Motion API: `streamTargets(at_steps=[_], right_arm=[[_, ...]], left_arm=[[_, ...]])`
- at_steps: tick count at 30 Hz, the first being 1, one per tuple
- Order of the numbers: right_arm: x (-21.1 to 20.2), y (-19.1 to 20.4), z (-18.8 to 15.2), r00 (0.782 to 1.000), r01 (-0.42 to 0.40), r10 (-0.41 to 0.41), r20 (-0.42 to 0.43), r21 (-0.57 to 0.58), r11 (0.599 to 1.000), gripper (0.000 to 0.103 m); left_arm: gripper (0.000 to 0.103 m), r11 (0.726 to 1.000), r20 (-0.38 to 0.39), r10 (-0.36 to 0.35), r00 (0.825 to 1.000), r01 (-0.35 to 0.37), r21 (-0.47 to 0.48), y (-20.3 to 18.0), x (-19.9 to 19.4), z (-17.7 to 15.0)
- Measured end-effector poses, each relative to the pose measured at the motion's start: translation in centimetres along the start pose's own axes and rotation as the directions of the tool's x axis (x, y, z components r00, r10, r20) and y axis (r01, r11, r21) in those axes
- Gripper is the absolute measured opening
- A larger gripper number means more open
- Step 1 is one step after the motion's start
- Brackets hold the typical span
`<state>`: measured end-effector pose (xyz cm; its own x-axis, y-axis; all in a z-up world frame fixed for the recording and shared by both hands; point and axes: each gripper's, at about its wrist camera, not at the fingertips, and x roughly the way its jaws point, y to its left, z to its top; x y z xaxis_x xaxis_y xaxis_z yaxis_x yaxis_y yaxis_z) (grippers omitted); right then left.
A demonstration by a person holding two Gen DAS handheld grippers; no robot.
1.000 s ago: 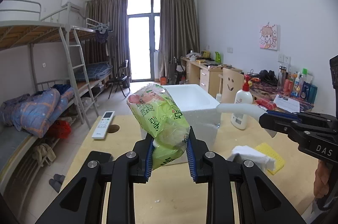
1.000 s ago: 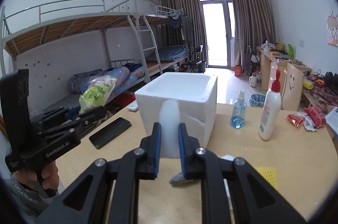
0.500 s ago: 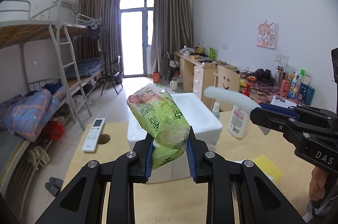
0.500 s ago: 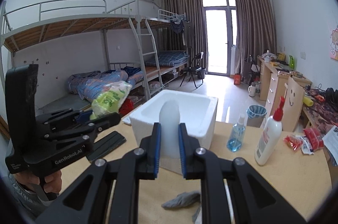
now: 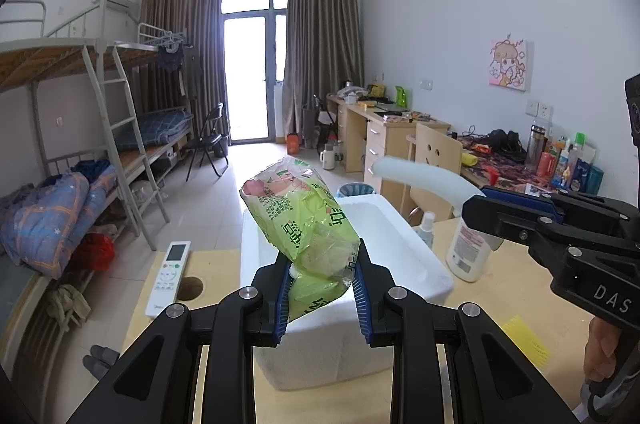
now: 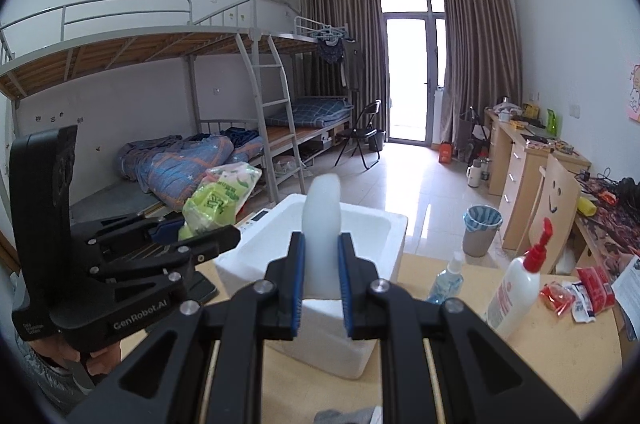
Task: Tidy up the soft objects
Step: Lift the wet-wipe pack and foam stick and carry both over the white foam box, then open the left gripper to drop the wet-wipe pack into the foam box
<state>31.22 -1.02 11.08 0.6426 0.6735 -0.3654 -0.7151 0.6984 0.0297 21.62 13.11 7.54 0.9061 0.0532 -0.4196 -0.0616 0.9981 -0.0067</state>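
Tongs (image 5: 321, 280) pinch green bag (image 5: 304, 220); sponge (image 5: 524, 340) left-view only.

White remote control (image 5: 169, 274) by a table hole (image 5: 189, 287), lotion pump bottle (image 6: 516, 292), blue spray bottle (image 6: 447, 279), red snack packets (image 6: 578, 294)

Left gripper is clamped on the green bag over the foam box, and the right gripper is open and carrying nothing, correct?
Not quite. The right gripper is shut on a pale white soft piece, as the right wrist view shows. The left gripper does clamp the green bag over the foam box.
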Motion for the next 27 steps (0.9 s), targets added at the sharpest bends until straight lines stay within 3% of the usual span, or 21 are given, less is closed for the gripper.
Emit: streamTargets(at_steps=[18,23,27], right_arm=[[5.0,-1.4,0.2,0.998,-0.007,0.009,-0.07,0.029,1.0,0.019],[4.4,-1.7,0.4,0.998,0.011,-0.008,-0.07,0.041,0.999,0.019],[3.5,-2.0,0.6,0.998,0.027,-0.024,-0.058,0.043,0.999,0.019]], left_arm=[[0.029,1.0,-0.077,-0.015,0.997,0.017,0.022,0.0,4.9,0.6],[0.029,0.996,-0.091,-0.082,0.992,0.086,0.039,-1.1,5.5,0.9],[0.029,0.993,-0.098,-0.095,0.991,0.101,0.06,-2.0,5.8,1.0]])
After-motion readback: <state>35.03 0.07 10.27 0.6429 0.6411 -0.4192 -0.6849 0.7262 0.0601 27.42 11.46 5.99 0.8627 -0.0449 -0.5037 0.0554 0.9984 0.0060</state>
